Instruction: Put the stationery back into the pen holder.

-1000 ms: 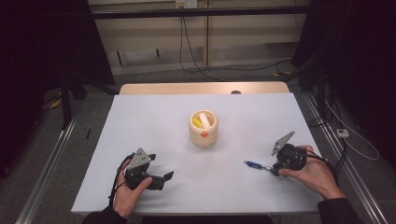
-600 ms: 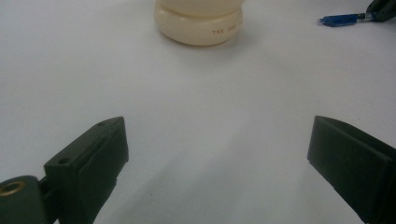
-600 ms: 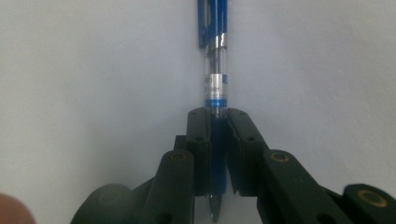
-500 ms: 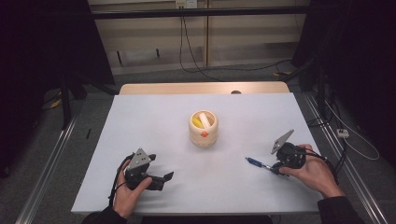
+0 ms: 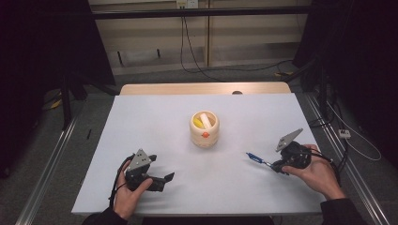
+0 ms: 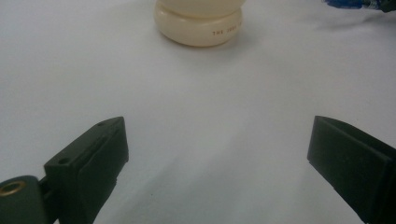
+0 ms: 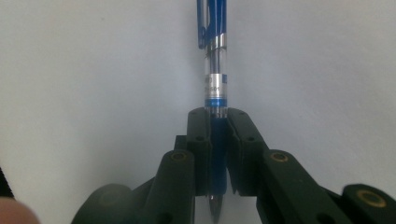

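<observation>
A blue pen (image 5: 256,158) with a clear barrel sticks out of my right gripper (image 5: 274,165) toward the table's middle, low over the white top. In the right gripper view the pen (image 7: 215,70) lies between the pads of the right gripper (image 7: 217,121). The jaws have just been closing and now press on its dark grip. A cream round holder (image 5: 204,129) stands mid-table with a yellow and a white thing inside. My left gripper (image 5: 162,169) rests at the front left, open. In its own view the left gripper (image 6: 217,154) has nothing between its jaws, and the holder (image 6: 198,25) stands ahead.
The white table (image 5: 141,122) runs to a wooden strip at its far edge. Dark floor, cables and metal rails surround it. A person's hand (image 5: 319,176) holds the right gripper near the front right corner.
</observation>
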Motion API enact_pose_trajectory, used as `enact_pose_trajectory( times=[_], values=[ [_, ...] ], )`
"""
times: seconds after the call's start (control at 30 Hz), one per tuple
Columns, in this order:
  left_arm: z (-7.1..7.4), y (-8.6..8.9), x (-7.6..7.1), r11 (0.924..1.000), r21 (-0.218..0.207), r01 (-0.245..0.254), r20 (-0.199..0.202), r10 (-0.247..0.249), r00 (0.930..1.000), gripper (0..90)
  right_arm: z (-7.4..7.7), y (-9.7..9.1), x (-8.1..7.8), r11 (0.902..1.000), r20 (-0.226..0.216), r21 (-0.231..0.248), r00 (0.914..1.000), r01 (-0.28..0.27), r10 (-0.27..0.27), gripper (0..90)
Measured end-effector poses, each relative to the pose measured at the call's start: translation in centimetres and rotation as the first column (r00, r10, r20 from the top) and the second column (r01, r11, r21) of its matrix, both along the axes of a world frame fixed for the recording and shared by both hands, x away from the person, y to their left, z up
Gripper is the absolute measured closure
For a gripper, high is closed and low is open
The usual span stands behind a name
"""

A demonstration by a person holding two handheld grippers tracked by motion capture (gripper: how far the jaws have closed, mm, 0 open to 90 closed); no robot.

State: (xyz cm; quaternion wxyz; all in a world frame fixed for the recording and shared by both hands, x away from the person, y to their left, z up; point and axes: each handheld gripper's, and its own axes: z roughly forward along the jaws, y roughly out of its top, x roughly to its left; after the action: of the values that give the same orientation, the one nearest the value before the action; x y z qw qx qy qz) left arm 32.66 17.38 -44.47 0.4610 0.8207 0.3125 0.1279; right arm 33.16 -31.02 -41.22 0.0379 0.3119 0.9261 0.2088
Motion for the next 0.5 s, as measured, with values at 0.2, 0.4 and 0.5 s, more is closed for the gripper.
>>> enact_pose_trajectory(
  times=[0.2,0.4,0.5],
  values=[
    [0.0,-0.1,-0.1,1.0000,-0.007,0.003,-0.003,-0.003,1.0000,5.3,0.4,0.6,-0.1,0.9985,0.011,0.053,0.9999,-0.012,0.012,80.3],
    [0.1,-0.3,-0.2,0.9997,0.009,0.023,0.012,-0.023,0.9997,5.3,0.3,1.9,-0.1,0.9971,-0.001,0.074,0.9998,-0.022,0.022,80.3],
    [0.1,-0.8,-0.5,0.9975,0.022,0.068,0.028,-0.068,0.9973,5.2,0.5,2.4,0.0,0.9959,0.000,0.086,0.9996,-0.028,0.028,80.4]
  ],
)
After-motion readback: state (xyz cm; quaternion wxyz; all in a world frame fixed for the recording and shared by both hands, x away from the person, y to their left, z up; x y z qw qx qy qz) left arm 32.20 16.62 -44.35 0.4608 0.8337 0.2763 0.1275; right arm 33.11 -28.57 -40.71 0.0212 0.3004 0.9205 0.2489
